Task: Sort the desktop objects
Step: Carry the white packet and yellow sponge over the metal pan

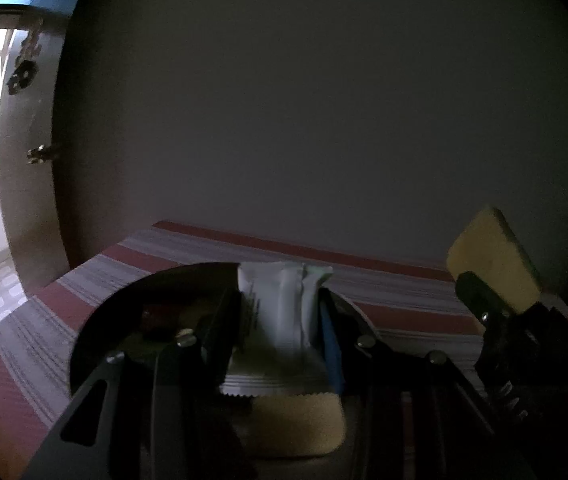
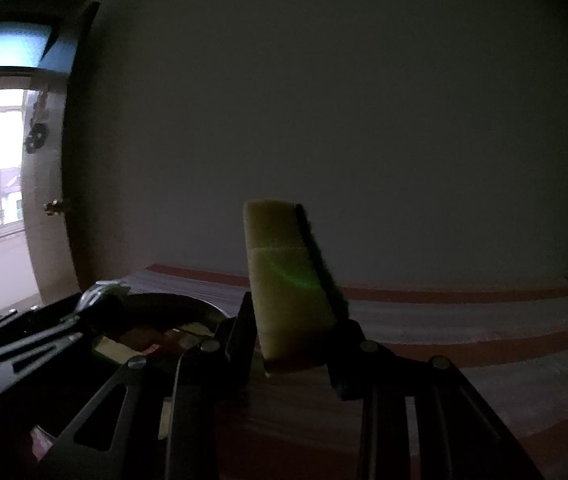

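Two loads, left gripper [image 1: 280, 312] pinching white packet [image 1: 280, 320], right gripper [image 2: 295, 320] clamping yellow sponge [image 2: 287, 280].

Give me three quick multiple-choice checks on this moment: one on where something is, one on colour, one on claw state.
1. Where is the round dark tray relative to the left claw?
A. Right of it
B. Beneath and left of it
C. On the wall

2. What colour is the scouring layer on the sponge in the right claw?
A. Red
B. White
C. Dark green

3. What is the left claw doing?
A. Gripping a white sachet
B. Hanging open
C. Gripping a sponge

Answers: 1 B, the tray spreads below and left of the left claw. 2 C, the sponge in the right claw has a dark green edge. 3 A, the white sachet sits pinched between its fingers.
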